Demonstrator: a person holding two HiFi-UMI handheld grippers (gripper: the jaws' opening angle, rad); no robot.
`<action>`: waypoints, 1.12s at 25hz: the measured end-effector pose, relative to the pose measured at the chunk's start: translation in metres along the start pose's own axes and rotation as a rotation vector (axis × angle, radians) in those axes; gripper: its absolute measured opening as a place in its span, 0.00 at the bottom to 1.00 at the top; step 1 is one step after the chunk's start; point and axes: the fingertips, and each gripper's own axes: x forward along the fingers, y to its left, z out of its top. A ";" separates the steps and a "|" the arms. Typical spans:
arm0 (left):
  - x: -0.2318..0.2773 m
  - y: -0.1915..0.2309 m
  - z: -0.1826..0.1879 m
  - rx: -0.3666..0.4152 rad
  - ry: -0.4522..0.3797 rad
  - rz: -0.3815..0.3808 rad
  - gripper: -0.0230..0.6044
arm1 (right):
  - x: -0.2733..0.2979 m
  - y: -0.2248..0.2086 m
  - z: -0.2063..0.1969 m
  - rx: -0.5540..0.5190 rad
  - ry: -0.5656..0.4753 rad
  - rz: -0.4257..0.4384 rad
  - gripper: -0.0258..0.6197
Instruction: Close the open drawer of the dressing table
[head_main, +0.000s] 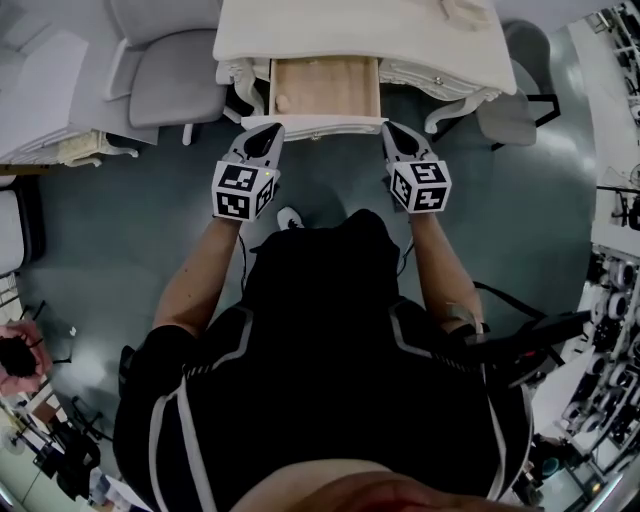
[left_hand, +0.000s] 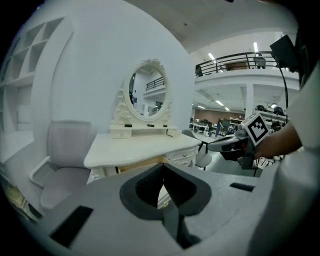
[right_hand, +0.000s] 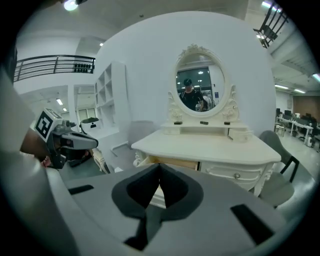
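Note:
The cream dressing table (head_main: 300, 30) stands at the top of the head view, its middle drawer (head_main: 325, 88) pulled out and showing a bare wooden inside. The drawer's white front (head_main: 315, 124) faces me. My left gripper (head_main: 270, 130) is shut and empty, its tip at the front's left end. At the front's right end my right gripper (head_main: 392, 128) is likewise shut and empty. Whether either tip touches the front cannot be told. In the left gripper view the shut left gripper (left_hand: 162, 172) points at the drawer (left_hand: 140, 165). The right gripper (right_hand: 159, 172) points at the drawer's wooden side (right_hand: 172, 162).
A grey padded chair (head_main: 175, 85) stands left of the table and another grey chair (head_main: 510, 112) to its right. An oval mirror (right_hand: 200, 90) tops the table. Another person (head_main: 20, 355) is at the lower left. Racks of equipment (head_main: 610, 300) line the right edge.

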 end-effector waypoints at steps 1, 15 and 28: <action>0.004 0.002 -0.007 -0.012 0.013 -0.015 0.04 | 0.006 0.001 -0.008 0.004 0.015 -0.003 0.05; 0.077 0.018 -0.090 -0.046 0.249 -0.002 0.04 | 0.079 -0.018 -0.101 0.055 0.207 0.051 0.05; 0.119 0.016 -0.147 -0.075 0.431 0.017 0.04 | 0.117 -0.043 -0.162 0.036 0.395 0.021 0.05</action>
